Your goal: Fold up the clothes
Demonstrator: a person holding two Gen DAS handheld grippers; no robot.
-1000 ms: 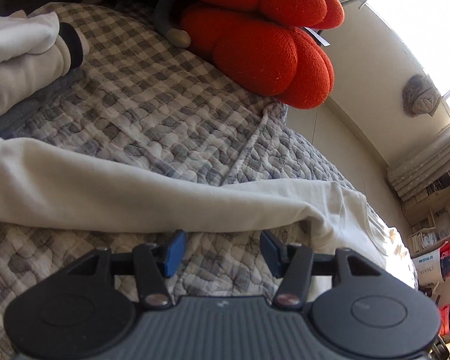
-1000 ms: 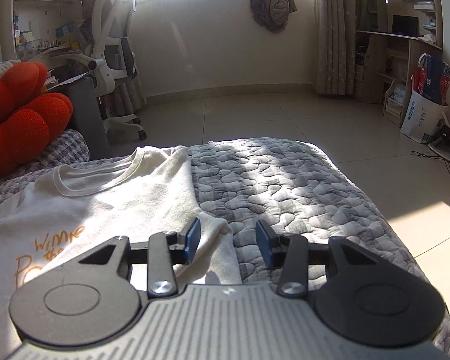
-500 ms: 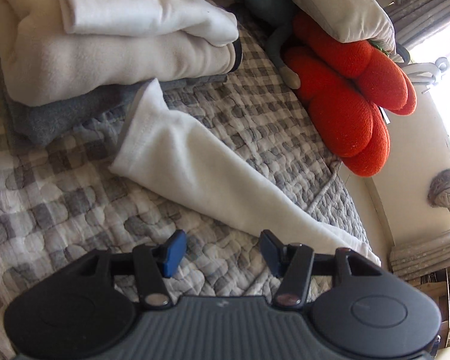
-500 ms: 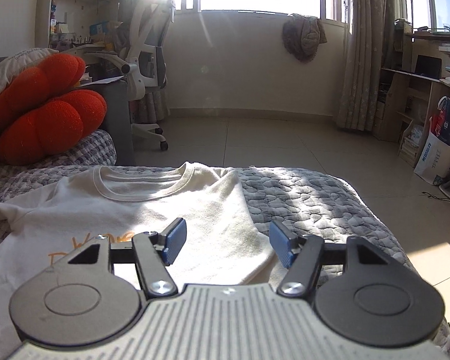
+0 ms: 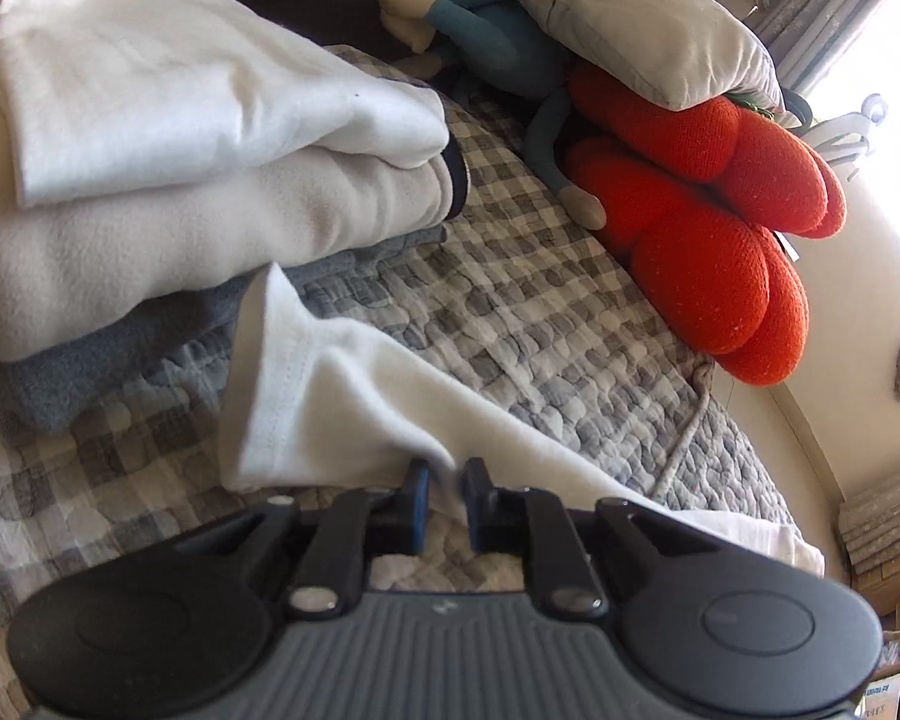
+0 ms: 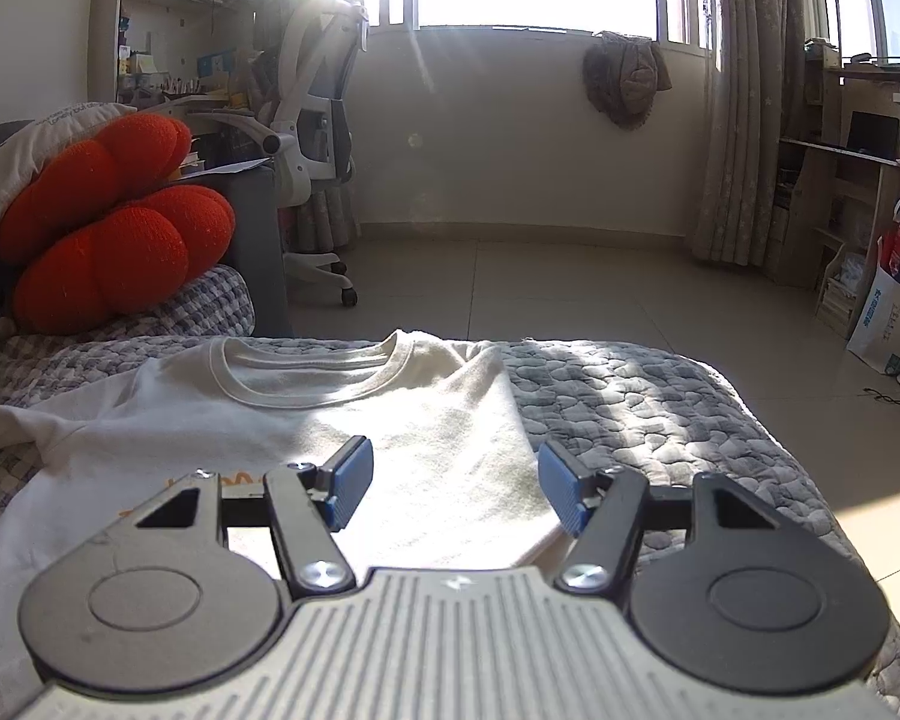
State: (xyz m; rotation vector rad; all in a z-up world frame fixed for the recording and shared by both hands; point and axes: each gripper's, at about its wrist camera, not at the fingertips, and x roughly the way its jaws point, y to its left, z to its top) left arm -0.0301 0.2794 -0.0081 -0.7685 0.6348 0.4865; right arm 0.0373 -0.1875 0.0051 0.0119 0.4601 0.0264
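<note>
my left gripper (image 5: 447, 495) is clamped on the sleeve (image 5: 330, 396) of the white t-shirt (image 6: 354, 420), which lies flat on the quilted bed (image 6: 630, 396); my right gripper (image 6: 450, 486) hangs spread wide over its right edge

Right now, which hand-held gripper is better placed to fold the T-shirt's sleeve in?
Left. The left hand-held gripper is shut on the white sleeve. The right hand-held gripper is open above the T-shirt body, gripping nothing.
</note>
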